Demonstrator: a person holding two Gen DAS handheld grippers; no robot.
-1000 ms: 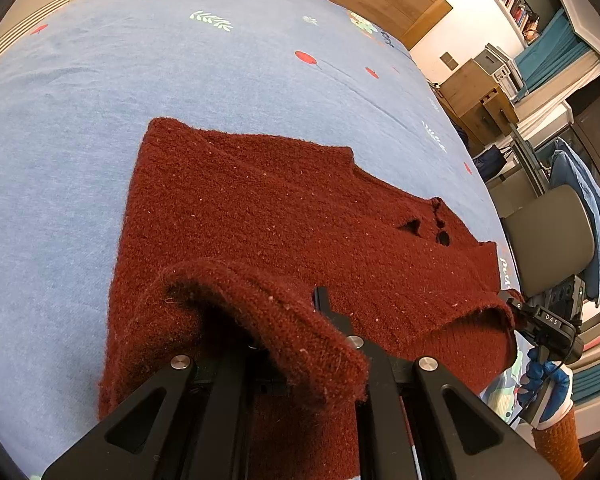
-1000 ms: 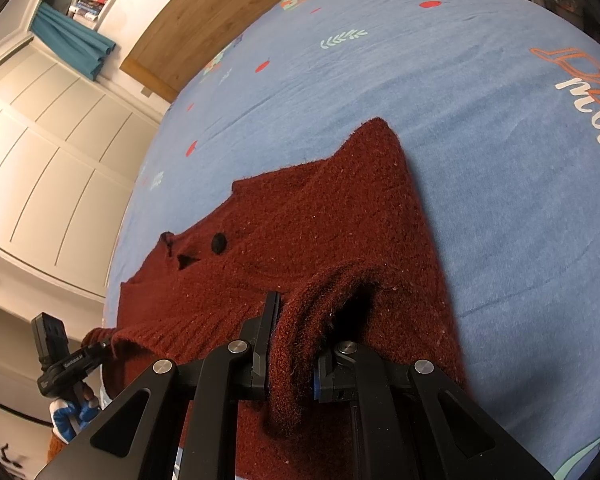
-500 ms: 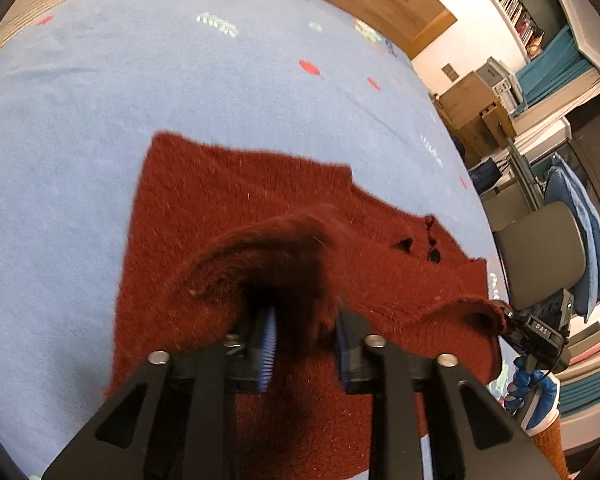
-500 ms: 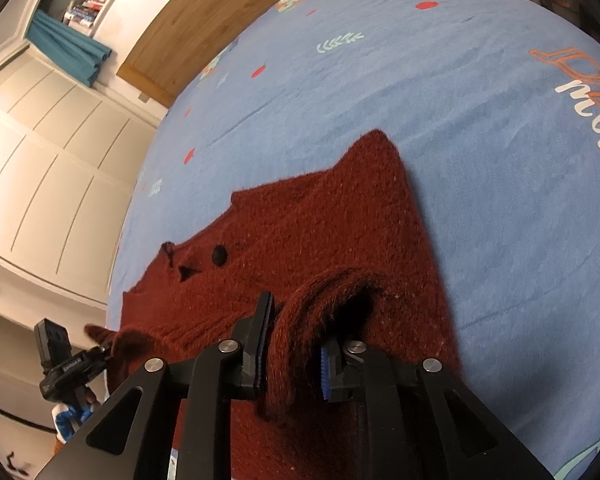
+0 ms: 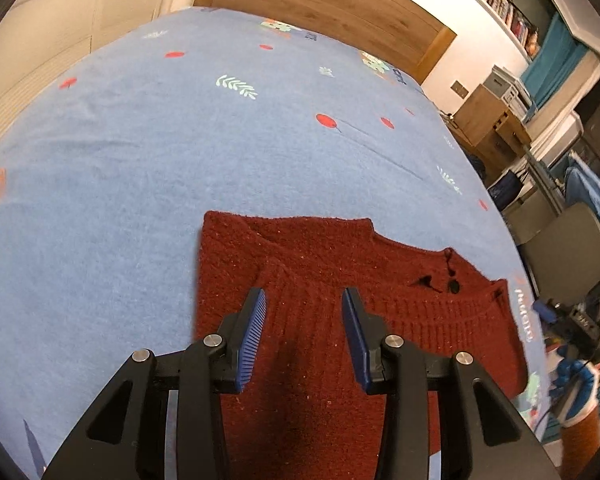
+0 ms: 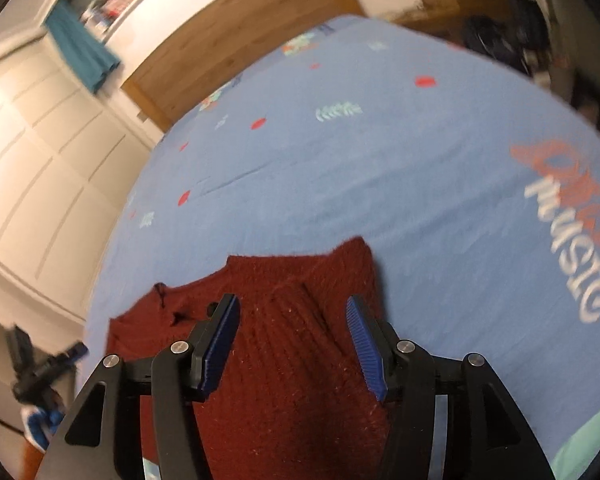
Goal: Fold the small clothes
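A: Where's the sweater (image 5: 340, 320)?

B: Flat on the blue bed cover (image 5: 180, 152), close to the cover's near edge. Dark red knit. Its bottom part looks folded up over the body, with the ribbed hem lying across it.

A: Left hand-held gripper (image 5: 303, 318)?

B: Jaws opening, nothing between the pads. It hovers above the sweater's left half, pads off the knit.

A: Right hand-held gripper (image 6: 292, 326)?

B: Also opening, and empty. It's above the sweater's right half. That view is blurred, but the gap between the pads is plain.

A: Buttons?

B: One dark button (image 5: 454, 286) near the sweater's far right corner in the left wrist view, with a buttonhole just beside it.

A: Progress?

B: One fold looks laid down and let go, I'd say. The sweater is a wide, short rectangle now. Sleeves aren't visible, probably tucked under, can't tell.

A: What's left?

B: Likely a side-to-side fold to make it compact, maybe some smoothing. No other clothes in view, so I can't tell whether more are waiting.
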